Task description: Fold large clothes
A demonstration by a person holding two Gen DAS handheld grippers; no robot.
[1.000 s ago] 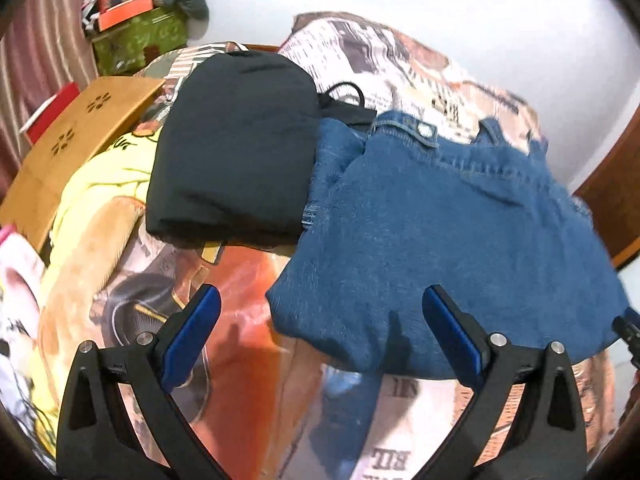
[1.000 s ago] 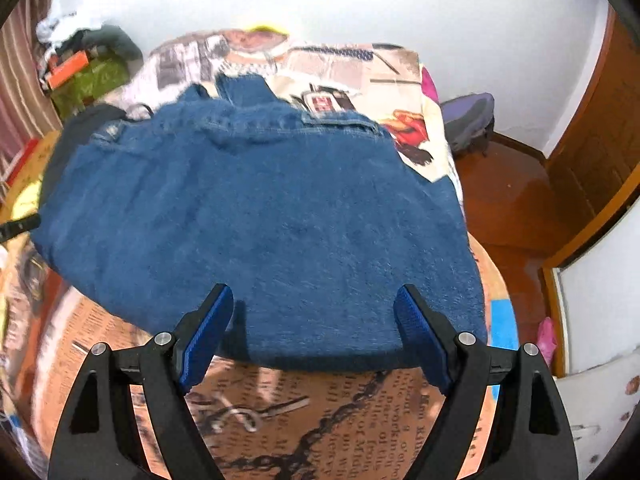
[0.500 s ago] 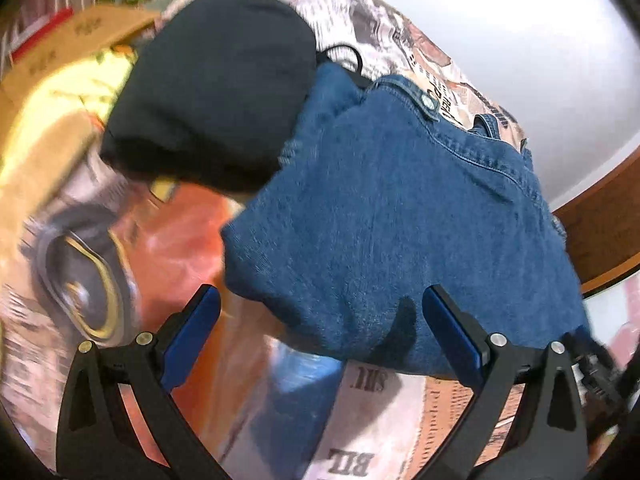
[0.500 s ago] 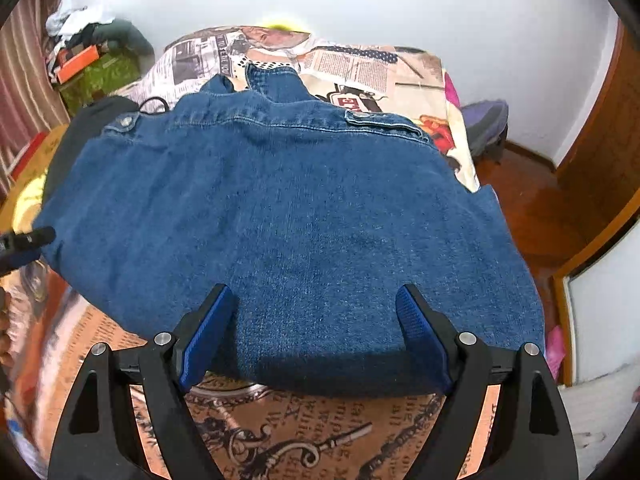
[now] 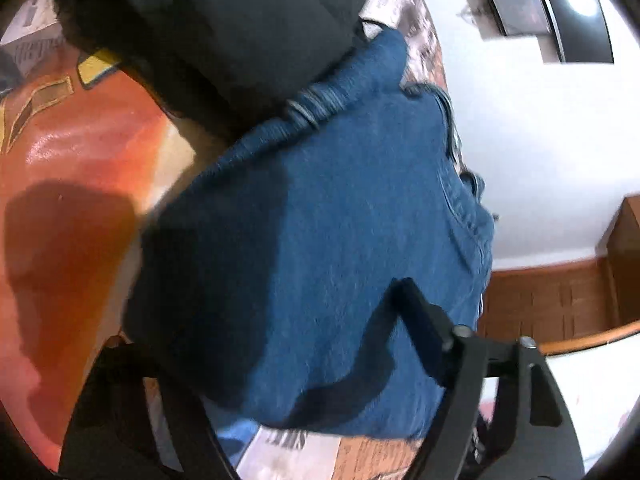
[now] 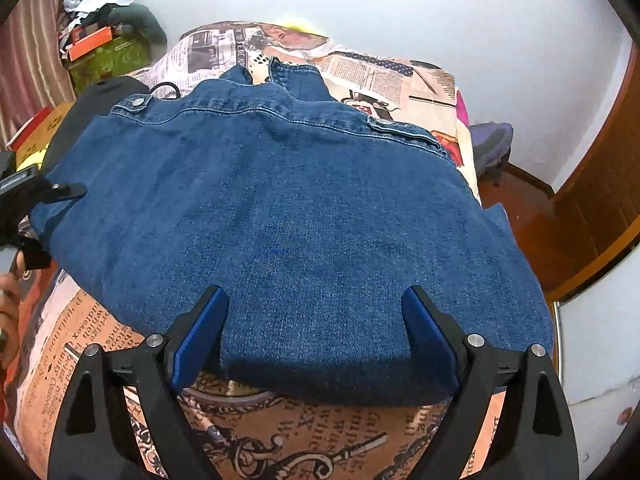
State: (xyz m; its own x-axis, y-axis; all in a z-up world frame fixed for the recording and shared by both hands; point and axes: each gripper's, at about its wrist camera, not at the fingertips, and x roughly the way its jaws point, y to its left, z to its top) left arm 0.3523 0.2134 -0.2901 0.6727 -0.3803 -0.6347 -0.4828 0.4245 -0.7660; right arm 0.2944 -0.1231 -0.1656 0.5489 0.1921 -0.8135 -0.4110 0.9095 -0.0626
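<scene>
Left wrist view: the left gripper [image 5: 276,344] sits right over the near left corner of the denim jacket [image 5: 340,220], and its jaws are closing with the folded denim edge between them; blur and shadow hide whether the pads press yet. The jacket runs away from the gripper up and to the right, and a folded black garment [image 5: 224,20] lies just beyond it at the upper left, touching it. To the gripper's left the printed bedspread [image 5: 80,152] is bare orange.

Right wrist view: the right gripper [image 6: 316,336] has its jaws spread wide over the jacket's [image 6: 280,208] near hem, holding nothing. The jacket lies straight ahead, its long axis crossing from left to right, collar at the far end. The left gripper [image 6: 44,196] shows at the jacket's left edge, so each hand is nearest its own corner, which suits lifting the hem forward. The bedspread [image 6: 300,436] shows below the jaws. Beyond stand a white wall [image 6: 440,12], a curtain [image 6: 24,60] far left and a wooden door [image 6: 608,184] to the right.
</scene>
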